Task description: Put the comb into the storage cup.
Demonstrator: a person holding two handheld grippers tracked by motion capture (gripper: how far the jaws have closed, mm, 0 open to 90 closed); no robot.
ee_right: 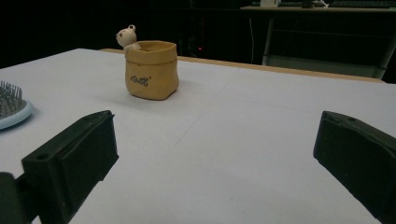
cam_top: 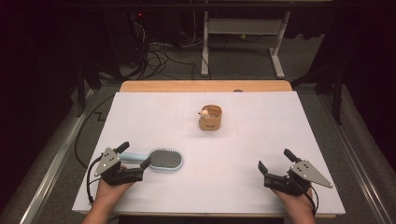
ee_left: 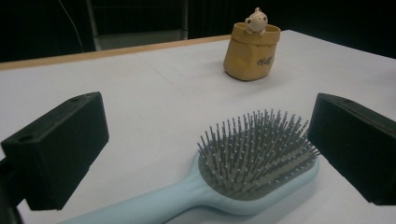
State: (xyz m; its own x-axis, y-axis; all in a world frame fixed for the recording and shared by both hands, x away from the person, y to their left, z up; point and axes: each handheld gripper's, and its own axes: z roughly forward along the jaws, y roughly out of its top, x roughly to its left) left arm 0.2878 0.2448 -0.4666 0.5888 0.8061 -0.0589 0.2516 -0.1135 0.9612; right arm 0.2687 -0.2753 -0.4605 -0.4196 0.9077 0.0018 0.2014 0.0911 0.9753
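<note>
At the near edge of the counter point(cam_top: 233, 186), two hands come in from the bottom of the high view, each bearing a gripper. The left hand point(cam_top: 108, 189) lies low on the white surface, and its left gripper point(cam_top: 134, 155) points forward and to the right, toward the hairbrush point(cam_top: 161, 159). Its jaws are spread wide and pinch nothing. In the left gripper view the hairbrush point(ee_left: 243, 172) lies flat, bristles up, between the two jaws without touching either; its light blue handle runs back toward the gripper and the bristled head sits close to the right-hand jaw. The right hand point(cam_top: 299, 205) rests near the right corner, well apart from the brush, and the right gripper point(cam_top: 276, 161) points forward and slightly left. Its jaws are likewise spread wide, with only bare counter between them.

Farther off, near the middle of the counter, stands a small tan pouch-shaped pot point(cam_top: 210, 117), upright and open-topped. A little pale bear figure point(cam_top: 204, 112) hangs over its rim. What lies inside the pot cannot be told. Beyond the counter's far wooden edge, a desk frame point(cam_top: 243, 42) and cables point(cam_top: 159, 53) stand on the floor.
</note>
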